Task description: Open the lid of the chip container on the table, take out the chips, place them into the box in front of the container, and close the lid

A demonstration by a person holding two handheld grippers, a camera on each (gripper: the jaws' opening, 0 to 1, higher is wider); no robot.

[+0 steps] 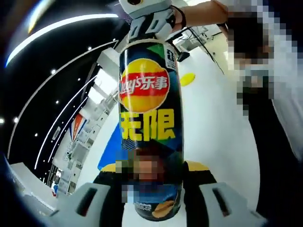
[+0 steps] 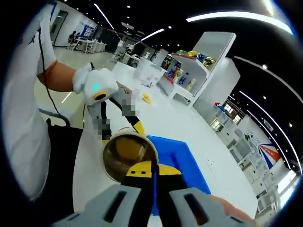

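The Lay's chip can (image 1: 150, 118) is lifted off the white worktop (image 1: 213, 127), lidless, its open mouth (image 2: 130, 156) facing the right tool (image 2: 154, 191). The left tool (image 1: 154, 208) is clenched around the can's lower body. The right tool has its jaws pressed together at the rim; what they pinch, if anything, I cannot tell. A yellow lid (image 1: 187, 78) lies on the worktop, and the blue box (image 2: 177, 163) sits just beyond the can. The can is probably light, stiff cardboard with a slick printed skin, so a mid-body grip suits it. The chips inside are brittle; they want a gentle pinch.
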